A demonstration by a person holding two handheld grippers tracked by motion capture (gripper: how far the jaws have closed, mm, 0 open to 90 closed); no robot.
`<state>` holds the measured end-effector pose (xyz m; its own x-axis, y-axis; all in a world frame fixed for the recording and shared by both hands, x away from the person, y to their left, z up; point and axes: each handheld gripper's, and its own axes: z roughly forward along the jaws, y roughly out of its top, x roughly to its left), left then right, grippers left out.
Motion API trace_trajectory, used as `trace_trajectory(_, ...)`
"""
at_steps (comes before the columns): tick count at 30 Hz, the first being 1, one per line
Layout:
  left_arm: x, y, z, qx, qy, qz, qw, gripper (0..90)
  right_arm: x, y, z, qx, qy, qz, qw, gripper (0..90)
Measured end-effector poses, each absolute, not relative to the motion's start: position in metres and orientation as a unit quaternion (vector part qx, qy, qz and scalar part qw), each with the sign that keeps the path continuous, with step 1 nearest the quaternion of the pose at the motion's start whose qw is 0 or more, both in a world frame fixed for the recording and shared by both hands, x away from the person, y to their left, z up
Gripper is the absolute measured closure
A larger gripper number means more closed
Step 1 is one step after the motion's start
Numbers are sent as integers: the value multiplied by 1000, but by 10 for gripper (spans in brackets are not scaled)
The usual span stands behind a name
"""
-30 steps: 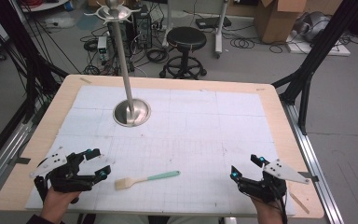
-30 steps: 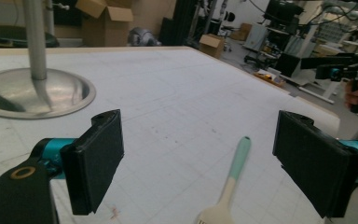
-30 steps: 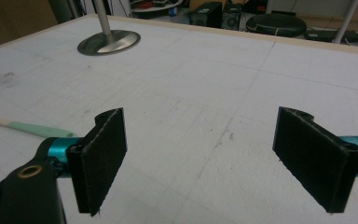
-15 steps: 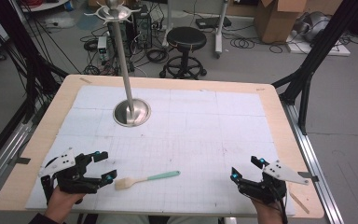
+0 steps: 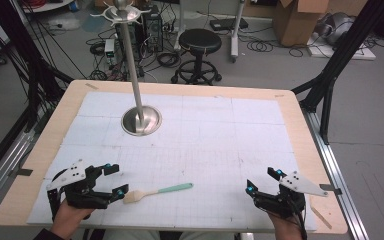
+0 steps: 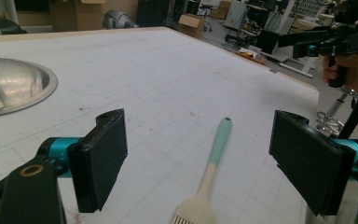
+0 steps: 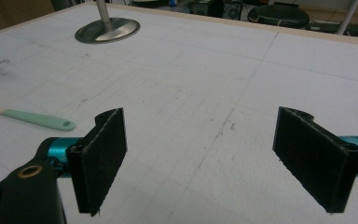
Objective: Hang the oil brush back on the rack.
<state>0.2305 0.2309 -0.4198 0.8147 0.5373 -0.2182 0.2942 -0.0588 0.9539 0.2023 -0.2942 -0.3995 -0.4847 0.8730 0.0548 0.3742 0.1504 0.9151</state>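
- The left gripper (image 5: pixel 114 180) has its jaws spread wide, with the brush (image 5: pixel 157 191) lying flat on the table (image 5: pixel 300 150) just ahead of them, its head nearest — not yet gripped.
- The right gripper (image 5: pixel 262 181) is also spread and holds nothing; the brush lies well off to its left.
- My judgement: the pickup is only starting — closing and lifting remain.
- Count: one brush, one metal stand (image 5: pixel 140 120), two grippers.

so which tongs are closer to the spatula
Left. The left tongs sit open right at the spatula, at its pale head end. The right tongs are open too, well off past the green handle tip, near the table's right edge.
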Motion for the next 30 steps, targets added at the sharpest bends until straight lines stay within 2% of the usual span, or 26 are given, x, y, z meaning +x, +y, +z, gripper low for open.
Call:
trace_trajectory(10,236,226,-419,725,278,82,625,210,202,-291,-399,433,721,477,256,160)
trace_trajectory(23,246,206,-423,760,263,36,593,212,211,-284,-402,422,733,474,245,160)
trace_trajectory(30,259,174,-427,826,210,41,521,266,212,-280,-403,417,738,471,243,160)
